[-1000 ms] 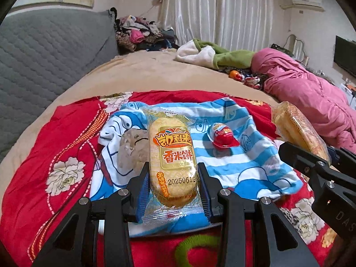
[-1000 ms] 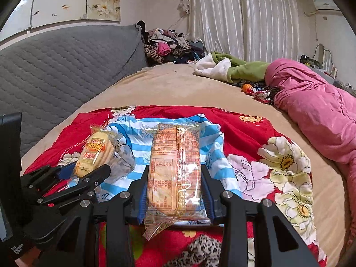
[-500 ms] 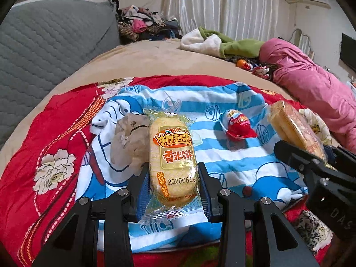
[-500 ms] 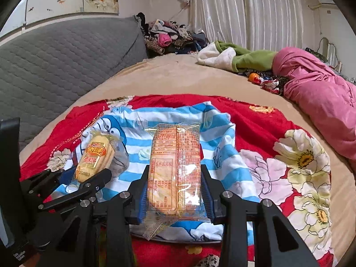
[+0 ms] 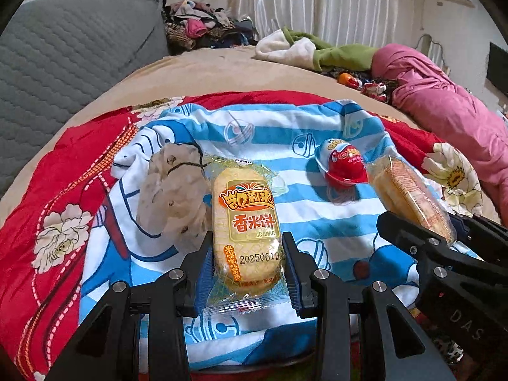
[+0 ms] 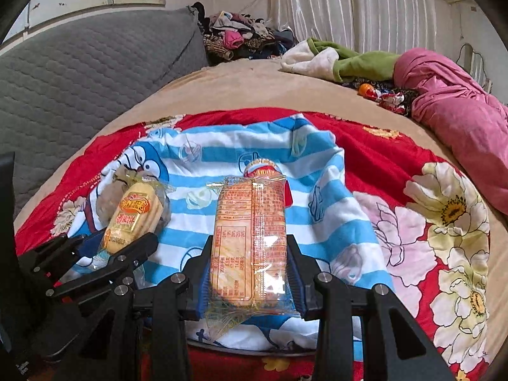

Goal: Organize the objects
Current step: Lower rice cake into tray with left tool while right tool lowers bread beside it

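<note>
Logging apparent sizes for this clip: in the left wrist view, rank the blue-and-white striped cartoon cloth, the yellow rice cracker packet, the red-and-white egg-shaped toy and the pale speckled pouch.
1. Blue-and-white striped cartoon cloth
2. Yellow rice cracker packet, enlarged by nearness
3. Pale speckled pouch, unsure against the packet
4. Red-and-white egg-shaped toy

Two matte-black claws: the left claw (image 5: 247, 273) has angular linkage arms studded with round silver screws and blue pads (image 5: 203, 281) lining its fingers. The right claw (image 6: 249, 274) matches it, with white "DAS" lettering on its housing at 4 o'clock in the left view.
</note>
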Tool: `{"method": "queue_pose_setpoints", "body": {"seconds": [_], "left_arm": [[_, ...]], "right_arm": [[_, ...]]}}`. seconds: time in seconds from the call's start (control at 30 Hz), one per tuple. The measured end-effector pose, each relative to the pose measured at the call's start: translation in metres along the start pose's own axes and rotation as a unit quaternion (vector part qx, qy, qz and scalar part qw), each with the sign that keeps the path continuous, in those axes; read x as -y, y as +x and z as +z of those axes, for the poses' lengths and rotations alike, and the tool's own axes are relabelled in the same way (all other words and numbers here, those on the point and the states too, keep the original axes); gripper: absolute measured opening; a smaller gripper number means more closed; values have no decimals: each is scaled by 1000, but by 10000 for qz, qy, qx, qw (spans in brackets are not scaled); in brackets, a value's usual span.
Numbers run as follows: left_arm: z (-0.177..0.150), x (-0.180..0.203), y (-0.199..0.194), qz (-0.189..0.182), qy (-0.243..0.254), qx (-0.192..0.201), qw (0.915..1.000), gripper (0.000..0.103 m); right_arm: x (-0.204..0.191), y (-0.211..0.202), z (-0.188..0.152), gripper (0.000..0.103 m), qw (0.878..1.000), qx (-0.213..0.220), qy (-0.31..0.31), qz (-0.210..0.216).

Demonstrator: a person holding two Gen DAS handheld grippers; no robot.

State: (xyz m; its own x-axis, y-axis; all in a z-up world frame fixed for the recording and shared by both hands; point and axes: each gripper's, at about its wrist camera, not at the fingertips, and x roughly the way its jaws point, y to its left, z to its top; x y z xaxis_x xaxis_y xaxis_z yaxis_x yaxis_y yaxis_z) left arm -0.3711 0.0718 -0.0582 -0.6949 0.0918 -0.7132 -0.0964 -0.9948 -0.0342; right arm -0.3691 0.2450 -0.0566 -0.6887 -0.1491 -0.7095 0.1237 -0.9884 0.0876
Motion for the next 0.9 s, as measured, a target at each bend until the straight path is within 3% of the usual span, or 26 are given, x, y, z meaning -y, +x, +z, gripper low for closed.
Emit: {"method": "queue_pose_setpoints", "body": {"seconds": [0.9], "left_arm": [[-10, 4, 26, -149, -18, -330, 9993, 41]], "right_arm": [[1, 38, -15, 41, 9981, -611, -52, -51]]}}
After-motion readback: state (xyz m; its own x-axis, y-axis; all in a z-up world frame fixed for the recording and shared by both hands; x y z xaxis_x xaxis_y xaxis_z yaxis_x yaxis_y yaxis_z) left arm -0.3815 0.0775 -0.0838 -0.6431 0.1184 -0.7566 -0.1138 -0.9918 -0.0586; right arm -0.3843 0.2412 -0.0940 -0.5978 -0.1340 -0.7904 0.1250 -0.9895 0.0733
